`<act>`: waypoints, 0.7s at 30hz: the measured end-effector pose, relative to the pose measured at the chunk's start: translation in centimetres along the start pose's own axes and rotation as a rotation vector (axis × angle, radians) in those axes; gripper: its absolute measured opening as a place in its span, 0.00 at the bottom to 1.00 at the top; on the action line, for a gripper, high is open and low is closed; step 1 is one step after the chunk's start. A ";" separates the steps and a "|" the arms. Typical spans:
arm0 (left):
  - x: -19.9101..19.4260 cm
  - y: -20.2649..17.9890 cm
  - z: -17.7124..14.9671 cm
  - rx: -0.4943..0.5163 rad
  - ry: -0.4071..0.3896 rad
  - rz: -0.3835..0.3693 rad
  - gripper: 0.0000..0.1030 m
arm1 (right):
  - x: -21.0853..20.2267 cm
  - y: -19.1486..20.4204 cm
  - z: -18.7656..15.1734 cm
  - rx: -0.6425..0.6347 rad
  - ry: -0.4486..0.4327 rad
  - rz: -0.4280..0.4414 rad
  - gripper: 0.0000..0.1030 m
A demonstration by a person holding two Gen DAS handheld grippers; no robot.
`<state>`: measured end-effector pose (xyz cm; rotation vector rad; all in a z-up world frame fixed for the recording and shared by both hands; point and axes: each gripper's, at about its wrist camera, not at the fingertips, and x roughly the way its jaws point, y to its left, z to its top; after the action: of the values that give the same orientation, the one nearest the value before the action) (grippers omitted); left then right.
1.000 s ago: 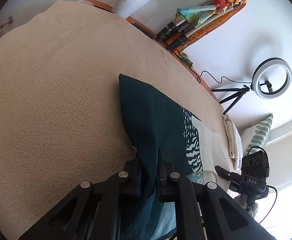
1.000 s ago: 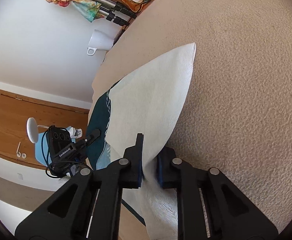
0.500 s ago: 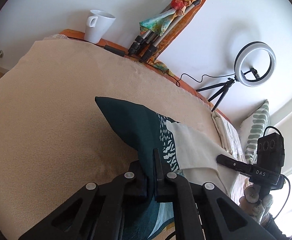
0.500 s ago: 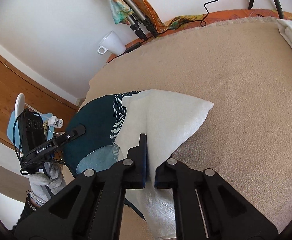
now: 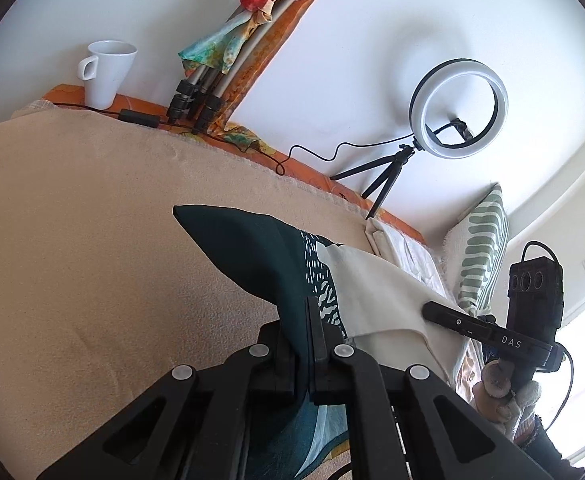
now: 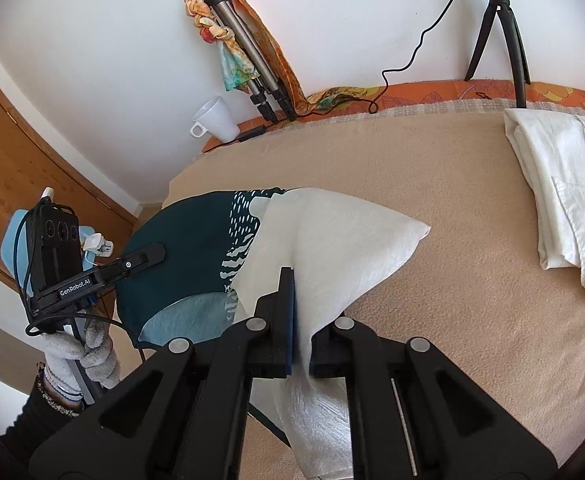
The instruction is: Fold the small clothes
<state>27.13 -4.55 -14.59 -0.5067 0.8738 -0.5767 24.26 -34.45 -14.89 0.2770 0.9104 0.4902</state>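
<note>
A small cloth, dark teal on one side (image 5: pixel 260 256) and cream white on the other (image 6: pixel 332 236), is held up off the beige bed cover (image 5: pixel 72 240). My left gripper (image 5: pixel 302 344) is shut on its teal edge. My right gripper (image 6: pixel 300 320) is shut on its white edge. The cloth sags between the two, with its far corners resting on the cover. The right gripper also shows in the left wrist view (image 5: pixel 492 332), and the left gripper in the right wrist view (image 6: pixel 92 276).
A folded white shirt (image 6: pixel 564 196) lies on the cover at the right. A white mug (image 5: pixel 106 72), folded tripods wrapped in a scarf (image 5: pixel 228 60) and a ring light (image 5: pixel 458 108) stand along the wall. A striped pillow (image 5: pixel 484 248) is at the right.
Both grippers have lifted and tilted up with the cloth, so the wall and ring light come into view. The cloth now hangs between them instead of lying flat.
</note>
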 end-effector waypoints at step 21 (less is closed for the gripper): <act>16.7 -18.0 2.8 0.196 0.050 -0.150 0.00 | -12.3 -16.0 3.6 -0.021 -0.118 -0.261 0.06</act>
<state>33.35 -28.21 -11.11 -0.3825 0.8211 -0.8070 25.41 -54.60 -11.27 0.1629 0.8123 0.2395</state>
